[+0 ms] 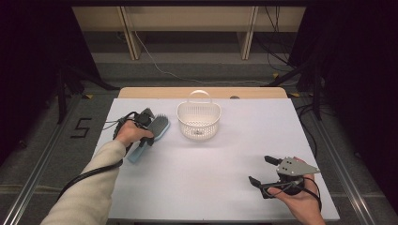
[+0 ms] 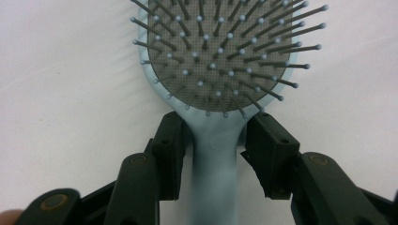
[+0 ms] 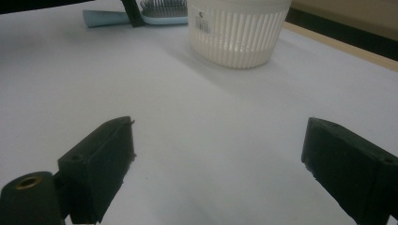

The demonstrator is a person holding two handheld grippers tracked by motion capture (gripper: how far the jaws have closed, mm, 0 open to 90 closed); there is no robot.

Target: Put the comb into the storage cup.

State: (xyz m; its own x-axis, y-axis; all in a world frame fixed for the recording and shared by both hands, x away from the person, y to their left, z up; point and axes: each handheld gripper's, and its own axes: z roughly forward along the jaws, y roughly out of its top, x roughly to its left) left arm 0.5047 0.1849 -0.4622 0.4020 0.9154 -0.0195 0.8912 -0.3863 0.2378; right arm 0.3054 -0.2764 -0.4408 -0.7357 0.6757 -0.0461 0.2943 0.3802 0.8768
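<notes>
Left claw (image 2: 213,140) straddles the hairbrush (image 2: 216,70) neck, seemingly not pinching yet: squeeze squarely before lifting; right claw (image 3: 220,164) gapes empty.

You have a table (image 1: 220,187) in front of you with a white cover over most of its top; a strip of bare wood shows along the far edge. On the left lies a light blue hairbrush (image 1: 151,136), bristles up, handle towards you and head towards the far edge. Near it, to its right and close to the far edge, stands a white slatted basket (image 1: 199,121) with a handle.
</notes>
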